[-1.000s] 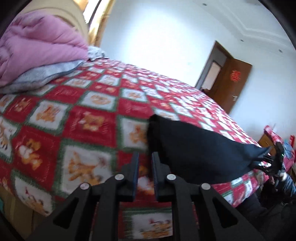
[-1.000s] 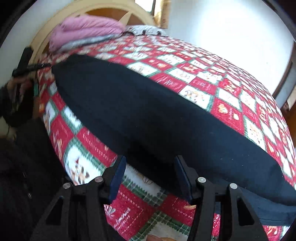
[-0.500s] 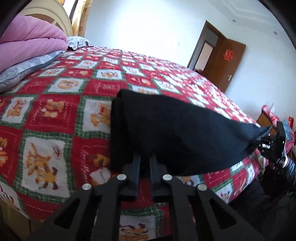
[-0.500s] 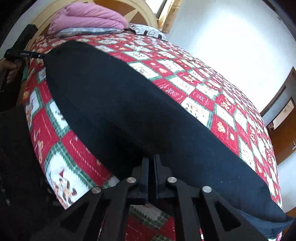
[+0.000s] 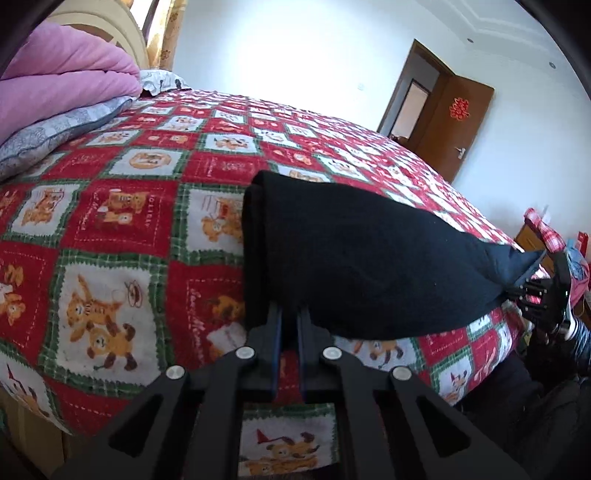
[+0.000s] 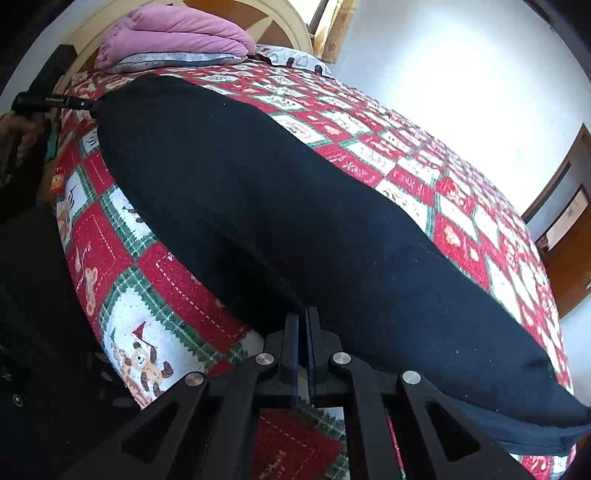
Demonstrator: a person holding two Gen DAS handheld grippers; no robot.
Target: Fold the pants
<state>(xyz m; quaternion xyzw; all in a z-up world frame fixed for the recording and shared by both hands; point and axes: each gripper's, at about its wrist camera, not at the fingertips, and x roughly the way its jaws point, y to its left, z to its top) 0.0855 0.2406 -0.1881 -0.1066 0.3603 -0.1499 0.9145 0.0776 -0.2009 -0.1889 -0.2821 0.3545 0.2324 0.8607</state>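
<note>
Black pants (image 5: 362,258) lie folded lengthwise near the front edge of a bed with a red, green and white patchwork cover (image 5: 122,221). My left gripper (image 5: 290,321) is shut on the pants' near edge at their left end. My right gripper (image 6: 302,325) is shut on the near edge of the pants (image 6: 295,206) at the other end. Each gripper shows in the other's view, the right one (image 5: 546,295) at the pants' right corner, the left one (image 6: 55,99) at their far left corner.
A folded pink duvet (image 5: 62,85) and grey pillow (image 5: 55,129) lie at the head of the bed by the headboard (image 6: 258,18). A brown door (image 5: 458,122) stands open beyond the bed. Red checked cloth (image 5: 546,229) lies at the right.
Both grippers closed on the pants' near edge; the right was open one second ago. The pants' edge is lifted a little and pulled taut between them.
</note>
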